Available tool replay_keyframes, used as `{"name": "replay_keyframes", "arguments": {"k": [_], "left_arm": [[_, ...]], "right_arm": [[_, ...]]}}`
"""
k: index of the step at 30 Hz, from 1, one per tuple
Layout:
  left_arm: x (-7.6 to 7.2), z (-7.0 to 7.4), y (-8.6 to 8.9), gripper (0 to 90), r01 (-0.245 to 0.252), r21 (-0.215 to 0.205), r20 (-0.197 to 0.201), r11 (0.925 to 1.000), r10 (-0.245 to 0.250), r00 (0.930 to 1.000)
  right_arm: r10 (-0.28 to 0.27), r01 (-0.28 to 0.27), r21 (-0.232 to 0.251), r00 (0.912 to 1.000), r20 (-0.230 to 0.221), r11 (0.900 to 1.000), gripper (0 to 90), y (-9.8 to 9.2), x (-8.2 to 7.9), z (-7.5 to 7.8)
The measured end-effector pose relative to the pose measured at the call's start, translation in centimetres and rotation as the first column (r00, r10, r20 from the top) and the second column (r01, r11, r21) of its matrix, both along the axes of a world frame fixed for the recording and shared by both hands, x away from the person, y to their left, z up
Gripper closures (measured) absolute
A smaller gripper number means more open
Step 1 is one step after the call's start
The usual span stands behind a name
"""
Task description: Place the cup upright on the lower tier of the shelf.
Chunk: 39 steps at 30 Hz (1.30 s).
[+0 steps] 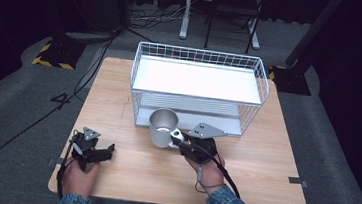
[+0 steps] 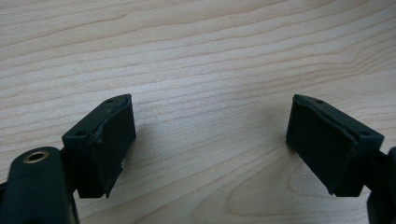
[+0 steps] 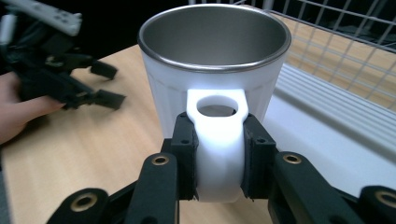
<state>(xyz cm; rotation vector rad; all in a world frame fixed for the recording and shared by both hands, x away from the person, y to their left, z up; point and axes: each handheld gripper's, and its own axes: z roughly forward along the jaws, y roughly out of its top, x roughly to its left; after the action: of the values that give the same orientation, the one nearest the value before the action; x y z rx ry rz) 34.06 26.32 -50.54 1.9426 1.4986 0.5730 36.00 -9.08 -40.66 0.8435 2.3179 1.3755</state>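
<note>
- Here we list one mug (image 3: 212, 70): white outside, bare metal rim and lining, upright, with a white loop handle (image 3: 219, 140).
- Our right gripper (image 3: 219, 158) has its two pads pressed on either side of that handle, closed firmly on it.
- In the high view the mug (image 1: 162, 128) sits just in front of the white wire basket (image 1: 200, 58), near the middle of the wooden table (image 1: 264, 160).
- Our left gripper (image 2: 210, 140) stands wide open, holding nothing, over bare wood near the table's left front.
</note>
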Motion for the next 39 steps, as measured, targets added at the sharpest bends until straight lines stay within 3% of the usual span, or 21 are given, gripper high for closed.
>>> {"name": "replay_keyframes", "arguments": {"k": [9,17,22,28,39], "left_arm": [[0.0,0.0,0.0,16.1,0.000,0.000,0.000,1.0000,0.000,1.0000],[0.0,0.0,0.0,16.1,0.000,0.001,0.000,1.0000,0.000,1.0000],[0.0,0.0,0.0,16.2,-0.001,-0.001,0.000,1.0000,0.001,1.0000],[0.0,0.0,0.0,16.1,-0.002,0.000,0.000,1.0000,0.002,1.0000],[0.0,0.0,0.0,16.1,0.000,0.003,0.003,1.0000,0.000,1.0000]], "right_arm": [[-0.084,0.084,-0.002,0.9962,0.024,0.996,71.5,0.4,3.1,-0.7],[-0.169,0.169,0.016,0.9855,0.003,0.985,71.5,0.5,5.7,-1.7],[-0.203,0.202,0.014,0.9786,0.033,0.979,71.5,0.6,6.7,-2.2],[-0.228,0.228,0.008,0.9730,0.034,0.974,71.4,0.8,7.8,-3.1],[-0.242,0.241,0.017,0.9697,0.037,0.970,71.2,0.9,8.4,-3.8]]}}
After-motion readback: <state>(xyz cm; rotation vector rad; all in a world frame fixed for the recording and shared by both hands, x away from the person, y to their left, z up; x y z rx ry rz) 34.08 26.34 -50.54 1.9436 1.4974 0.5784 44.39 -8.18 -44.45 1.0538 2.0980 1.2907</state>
